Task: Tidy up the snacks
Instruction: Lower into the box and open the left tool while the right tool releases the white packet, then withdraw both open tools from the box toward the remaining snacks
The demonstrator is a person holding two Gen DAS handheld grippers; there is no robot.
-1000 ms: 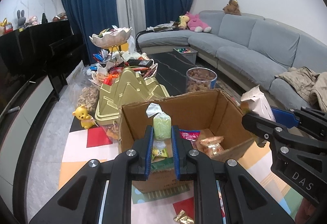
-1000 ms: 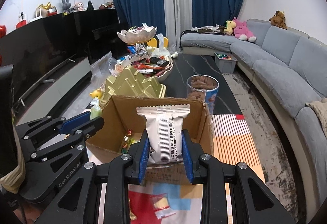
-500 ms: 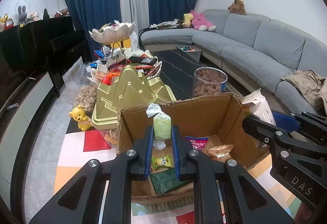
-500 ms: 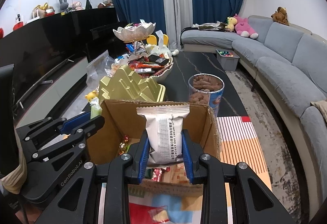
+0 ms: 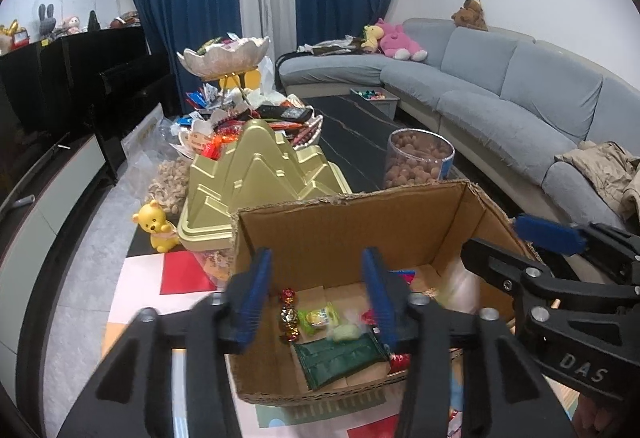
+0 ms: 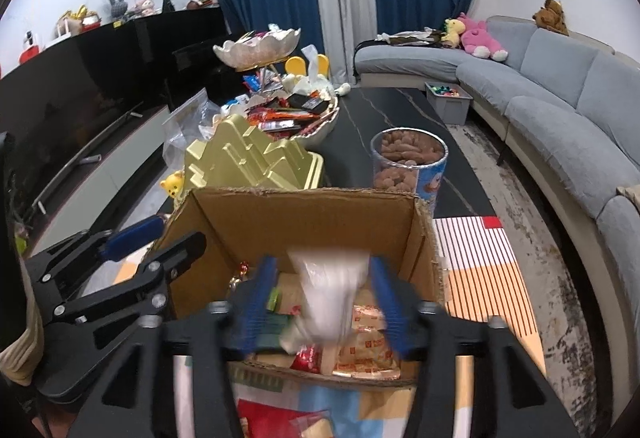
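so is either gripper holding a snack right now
No. The left gripper is open and empty; the right gripper has just opened, the white packet dropping free.

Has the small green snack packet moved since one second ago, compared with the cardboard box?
Yes. The green snack packet has dropped from between the left hand-held gripper's pads, whose jaws have just been opening, to the cardboard box floor.
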